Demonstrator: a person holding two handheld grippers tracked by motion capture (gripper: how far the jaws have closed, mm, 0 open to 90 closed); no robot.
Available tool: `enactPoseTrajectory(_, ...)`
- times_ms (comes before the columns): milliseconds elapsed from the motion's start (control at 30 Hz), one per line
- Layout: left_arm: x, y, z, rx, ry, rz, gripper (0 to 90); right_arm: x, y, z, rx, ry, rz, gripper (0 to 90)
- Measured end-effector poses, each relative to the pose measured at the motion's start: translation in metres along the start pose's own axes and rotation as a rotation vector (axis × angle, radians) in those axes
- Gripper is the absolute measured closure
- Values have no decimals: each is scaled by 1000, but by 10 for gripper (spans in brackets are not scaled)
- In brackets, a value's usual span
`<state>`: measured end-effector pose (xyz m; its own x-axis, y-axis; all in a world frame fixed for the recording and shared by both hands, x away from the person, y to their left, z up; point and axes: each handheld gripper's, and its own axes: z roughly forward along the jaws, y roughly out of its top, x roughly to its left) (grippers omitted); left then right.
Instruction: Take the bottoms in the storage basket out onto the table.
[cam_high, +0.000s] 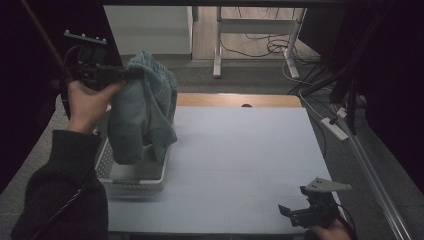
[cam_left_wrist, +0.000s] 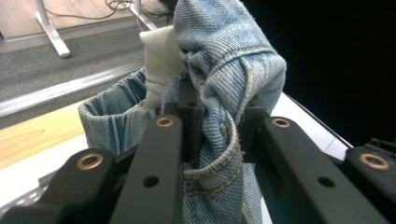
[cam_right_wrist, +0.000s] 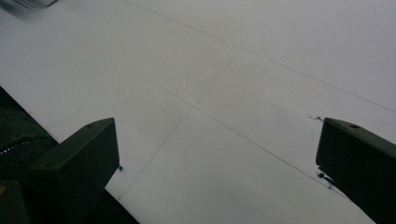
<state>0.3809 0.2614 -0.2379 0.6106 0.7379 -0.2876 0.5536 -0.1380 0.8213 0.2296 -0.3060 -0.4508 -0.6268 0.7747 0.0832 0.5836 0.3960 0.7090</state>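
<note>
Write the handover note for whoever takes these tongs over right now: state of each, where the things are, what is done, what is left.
Left tongs: shut on a bunched fold of the denim garment, held high above the white basket at the table's left edge.
Right tongs: open, holding nothing, low over the table at its near right corner.
Garment: hangs from the left tongs, its lower end reaching down into the basket; a white lining piece shows by the grip.
Done: garment gripped and raised.
Left: probably clear it fully of the basket and lay it on the table, likely with help from the right tongs.
</note>
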Motion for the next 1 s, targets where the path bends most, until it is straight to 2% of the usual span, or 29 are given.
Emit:
enactPoseTrajectory(200, -12, 14, -1, -33, -40, 13, 760, 0, 0, 0, 0, 1, 3, 0)
enactPoseTrajectory(467, -32, 34, 4, -42, -86, 51, 759, 0, 0, 0, -2, 2, 2, 0)
enactPoseTrajectory(1000, -63, 57, 30, -56, -181, 95, 759, 0, 0, -2, -13, -2, 5, 0)
